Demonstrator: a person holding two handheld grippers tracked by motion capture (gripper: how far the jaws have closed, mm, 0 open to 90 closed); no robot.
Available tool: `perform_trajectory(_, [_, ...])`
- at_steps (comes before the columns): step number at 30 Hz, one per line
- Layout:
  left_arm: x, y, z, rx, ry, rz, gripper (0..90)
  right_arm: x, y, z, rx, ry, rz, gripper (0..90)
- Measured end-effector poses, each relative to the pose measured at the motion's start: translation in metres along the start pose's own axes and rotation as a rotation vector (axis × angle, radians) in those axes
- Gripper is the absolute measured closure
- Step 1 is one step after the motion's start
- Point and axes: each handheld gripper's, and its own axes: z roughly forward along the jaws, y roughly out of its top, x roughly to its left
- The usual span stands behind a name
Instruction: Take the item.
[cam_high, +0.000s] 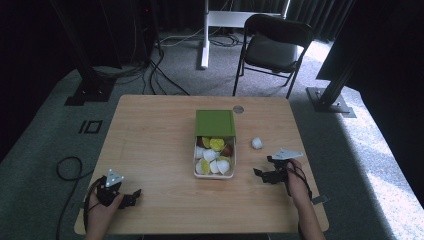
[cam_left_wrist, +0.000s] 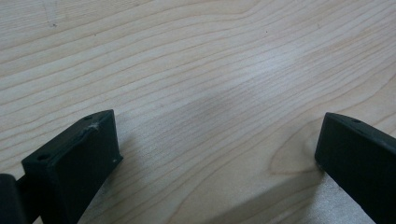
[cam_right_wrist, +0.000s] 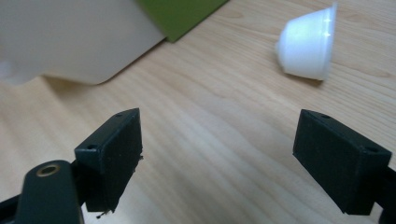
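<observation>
Both left gripper (cam_left_wrist: 217, 154) and right gripper (cam_right_wrist: 217, 158) jaws gape wide, empty.

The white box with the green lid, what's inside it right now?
The white rectangular box holds a heap of small white, yellow and brown capsules. Its green lid covers the far end, and anything beneath the top layer is hidden.

We see our right gripper (cam_right_wrist: 217, 158) low over the wooden table (cam_right_wrist: 224, 121), its jaws spread wide with nothing between them. A white capsule (cam_right_wrist: 308, 44) lies on its side far right; a beige box (cam_right_wrist: 70, 37) with green lid (cam_right_wrist: 180, 14) sits far left.
</observation>
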Motion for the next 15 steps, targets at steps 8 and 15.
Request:
perform_trajectory(8, [0.0,0.0,0.0,0.0,0.0,0.0,0.7,0.007,-0.008,-0.006,0.021,0.076,-0.122,20.2])
perform_trajectory(15, [0.0,0.0,0.0,0.0,0.0,0.0,0.7,0.017,-0.011,-0.012,0.042,0.095,-0.245,18.7])
